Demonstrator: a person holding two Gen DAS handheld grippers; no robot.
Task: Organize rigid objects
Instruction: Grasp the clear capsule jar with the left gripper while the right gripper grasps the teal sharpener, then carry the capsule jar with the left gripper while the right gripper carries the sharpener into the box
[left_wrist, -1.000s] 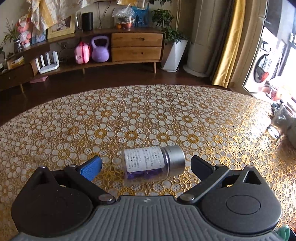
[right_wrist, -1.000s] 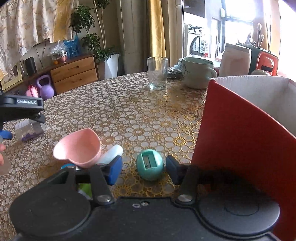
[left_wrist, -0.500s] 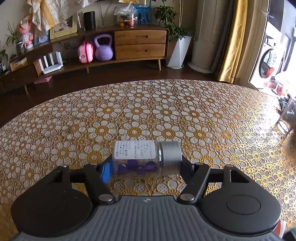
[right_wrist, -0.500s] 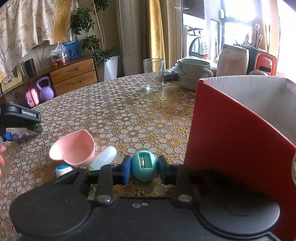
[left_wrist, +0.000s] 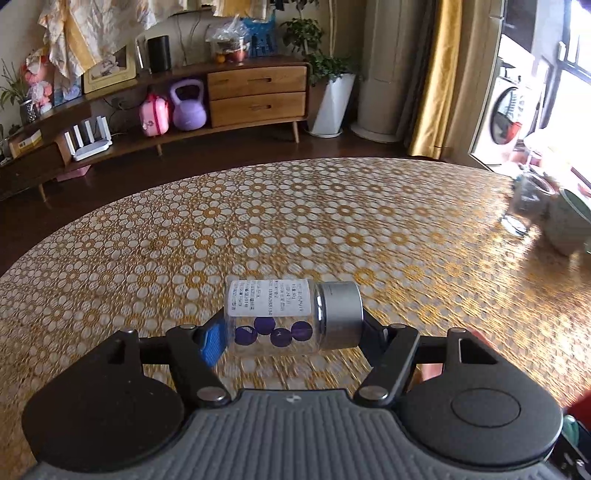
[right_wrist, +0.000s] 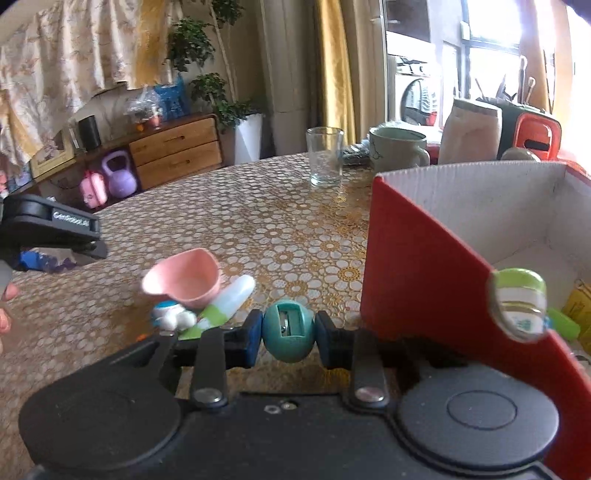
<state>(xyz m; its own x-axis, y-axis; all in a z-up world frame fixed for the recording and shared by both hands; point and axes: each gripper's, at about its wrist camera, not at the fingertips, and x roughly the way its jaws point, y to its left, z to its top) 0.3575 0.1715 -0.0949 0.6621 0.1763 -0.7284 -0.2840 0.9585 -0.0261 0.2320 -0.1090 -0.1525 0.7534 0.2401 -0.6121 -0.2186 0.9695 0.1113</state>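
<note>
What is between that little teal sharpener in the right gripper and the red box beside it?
Nothing visible. The teal sharpener is clamped in the right gripper, and the red box stands right beside it, open on top. Only the box's near wall has to be cleared.

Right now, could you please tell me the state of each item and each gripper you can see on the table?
left gripper: shut on the bead jar
bead jar: on its side, capped, held
right gripper: shut on the teal pencil sharpener
teal pencil sharpener: held, blade slot facing the camera
red box: open-topped, items inside
drinking glass: upright, empty
mug: upright
pink scoop: tilted, resting on other items
</note>
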